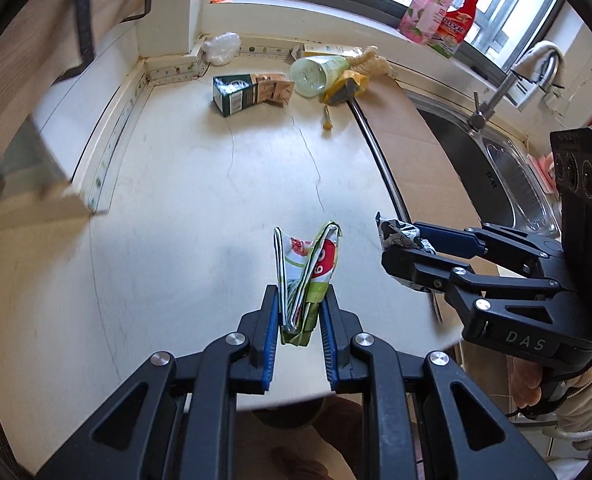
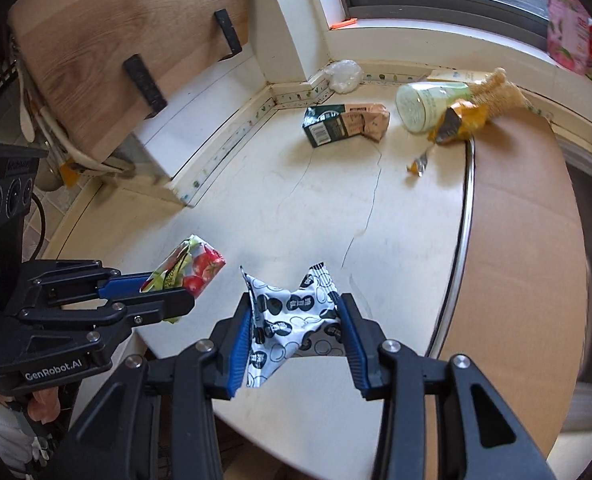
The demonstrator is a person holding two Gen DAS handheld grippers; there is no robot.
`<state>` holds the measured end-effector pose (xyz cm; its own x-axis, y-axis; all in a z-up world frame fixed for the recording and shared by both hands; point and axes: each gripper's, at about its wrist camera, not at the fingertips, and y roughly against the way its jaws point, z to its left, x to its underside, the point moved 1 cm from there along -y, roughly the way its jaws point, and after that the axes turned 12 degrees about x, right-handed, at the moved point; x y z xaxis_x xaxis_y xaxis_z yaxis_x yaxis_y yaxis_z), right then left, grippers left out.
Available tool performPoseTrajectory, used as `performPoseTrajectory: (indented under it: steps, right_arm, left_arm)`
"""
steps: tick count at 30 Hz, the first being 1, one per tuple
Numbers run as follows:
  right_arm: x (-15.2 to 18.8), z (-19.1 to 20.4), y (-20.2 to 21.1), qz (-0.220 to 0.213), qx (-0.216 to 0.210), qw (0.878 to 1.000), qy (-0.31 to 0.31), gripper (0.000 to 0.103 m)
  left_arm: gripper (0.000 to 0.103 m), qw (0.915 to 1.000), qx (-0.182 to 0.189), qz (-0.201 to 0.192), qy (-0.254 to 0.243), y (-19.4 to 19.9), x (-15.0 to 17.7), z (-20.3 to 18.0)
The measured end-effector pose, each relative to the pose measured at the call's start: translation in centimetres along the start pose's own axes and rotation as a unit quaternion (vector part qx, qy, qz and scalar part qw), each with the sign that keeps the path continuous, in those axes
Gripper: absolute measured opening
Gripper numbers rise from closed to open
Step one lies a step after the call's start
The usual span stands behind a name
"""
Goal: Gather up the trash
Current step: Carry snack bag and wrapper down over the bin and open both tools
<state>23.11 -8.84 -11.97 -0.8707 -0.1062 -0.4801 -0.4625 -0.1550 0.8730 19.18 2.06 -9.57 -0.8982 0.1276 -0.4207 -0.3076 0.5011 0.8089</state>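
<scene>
Carrying well means keeping the left gripper (image 1: 298, 312) pinching the fruit-print wrapper (image 1: 310, 276) and the right gripper (image 2: 298, 336) clamping the spotted wrapper (image 2: 292, 320); the bin probably lies off-view.

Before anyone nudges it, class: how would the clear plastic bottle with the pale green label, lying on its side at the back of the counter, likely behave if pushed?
The clear plastic bottle with the pale green label lies on its round side, so it would probably roll. It looks empty, so likely light. The crumpled yellow wrapper beside it might check the roll.
</scene>
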Motion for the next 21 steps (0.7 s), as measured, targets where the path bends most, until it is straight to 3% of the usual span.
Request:
performPoseTrajectory:
  steps: [12,21]
  right_arm:
    - [11.0,5.1,5.6,0.006,0.004,0.999,-0.033,0.042]
    - [17.9,6.6,4.5,0.07,0.014,0.996,-0.052,0.042]
  left_arm:
    - [0.017,0.9995,0.03,-0.004,0.01,4.3,11.2,-1.4]
    - [0.017,0.9988,0.04,0.024,0.011,2.9,18.1,-1.3]
